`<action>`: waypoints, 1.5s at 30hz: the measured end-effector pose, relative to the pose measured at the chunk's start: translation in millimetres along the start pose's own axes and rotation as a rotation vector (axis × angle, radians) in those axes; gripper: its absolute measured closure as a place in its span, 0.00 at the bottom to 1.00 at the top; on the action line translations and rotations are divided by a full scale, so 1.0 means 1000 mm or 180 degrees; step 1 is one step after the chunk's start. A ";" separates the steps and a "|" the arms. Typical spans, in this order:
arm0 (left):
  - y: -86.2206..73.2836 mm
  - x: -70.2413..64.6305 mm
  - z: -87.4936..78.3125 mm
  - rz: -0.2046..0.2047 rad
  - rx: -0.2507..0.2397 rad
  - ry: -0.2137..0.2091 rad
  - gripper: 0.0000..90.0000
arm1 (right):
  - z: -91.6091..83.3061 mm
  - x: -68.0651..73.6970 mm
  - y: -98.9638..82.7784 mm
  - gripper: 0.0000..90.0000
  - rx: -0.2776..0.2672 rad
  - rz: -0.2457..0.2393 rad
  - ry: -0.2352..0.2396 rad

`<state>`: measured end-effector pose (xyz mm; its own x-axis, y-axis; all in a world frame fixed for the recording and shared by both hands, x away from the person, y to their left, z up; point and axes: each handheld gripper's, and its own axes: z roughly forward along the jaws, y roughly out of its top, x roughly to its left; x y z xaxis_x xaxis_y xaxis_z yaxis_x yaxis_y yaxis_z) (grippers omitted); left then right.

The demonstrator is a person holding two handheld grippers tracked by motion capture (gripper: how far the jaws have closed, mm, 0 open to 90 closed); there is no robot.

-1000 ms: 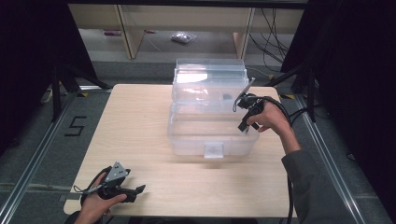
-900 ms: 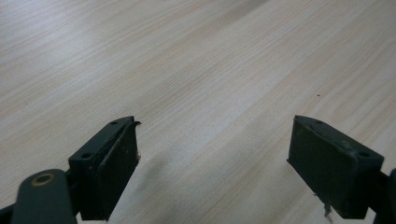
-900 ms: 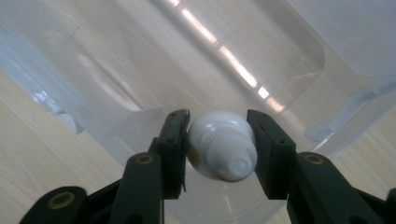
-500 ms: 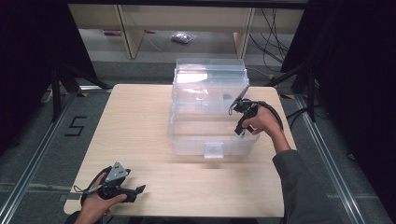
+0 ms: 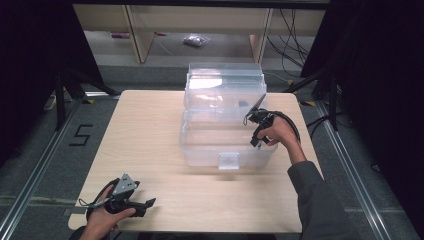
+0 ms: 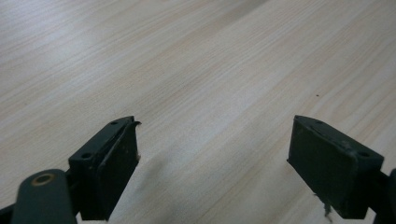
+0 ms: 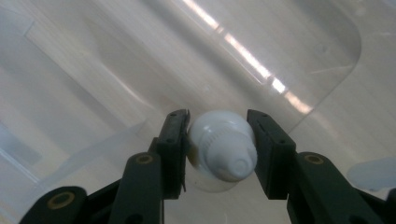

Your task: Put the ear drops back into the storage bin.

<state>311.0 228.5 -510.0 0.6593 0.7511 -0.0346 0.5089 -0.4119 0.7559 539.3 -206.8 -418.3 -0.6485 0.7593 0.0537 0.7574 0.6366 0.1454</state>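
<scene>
Bin (image 5: 227,145) stands mid-tabletop (image 5: 150,130) from above, where the right claw (image 5: 257,120) has dipped lower into it, likely to drop its load, while the left claw (image 6: 212,163) gapes wide over wood and the right claw (image 7: 219,149) clamps a white bottle (image 7: 223,151).

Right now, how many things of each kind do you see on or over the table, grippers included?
Grippers: 2, left gripper and right gripper
Clear plastic boxes: 1, clear box, its lid open
White capped items: 1, white bottle, clamped by the right gripper over the box
Total: 4
</scene>
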 end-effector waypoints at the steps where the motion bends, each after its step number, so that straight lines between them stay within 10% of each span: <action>1: 0.000 0.000 0.000 -0.0002 0.0002 0.0001 0.17 | 0.001 -0.001 0.000 0.67 0.0006 -0.0030 -0.0010; 18: 0.000 0.000 0.000 -0.0003 0.0003 0.0002 0.17 | 0.010 -0.001 -0.003 0.64 0.0134 -0.0009 0.0032; 27: 0.000 0.001 0.000 0.0052 0.0051 0.0034 0.17 | -0.011 0.007 -0.006 0.44 -0.0065 0.0006 -0.0095; 45: 0.000 0.001 0.000 0.0050 0.0059 0.0031 0.17 | -0.046 0.020 -0.014 0.36 -0.0527 -0.0063 -0.0145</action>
<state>311.7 229.6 -509.6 0.6620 0.7493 -0.0163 0.5086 -0.4332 0.7441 511.6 -206.6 -374.0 -0.6562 0.7545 0.0050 0.7192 0.6234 0.3069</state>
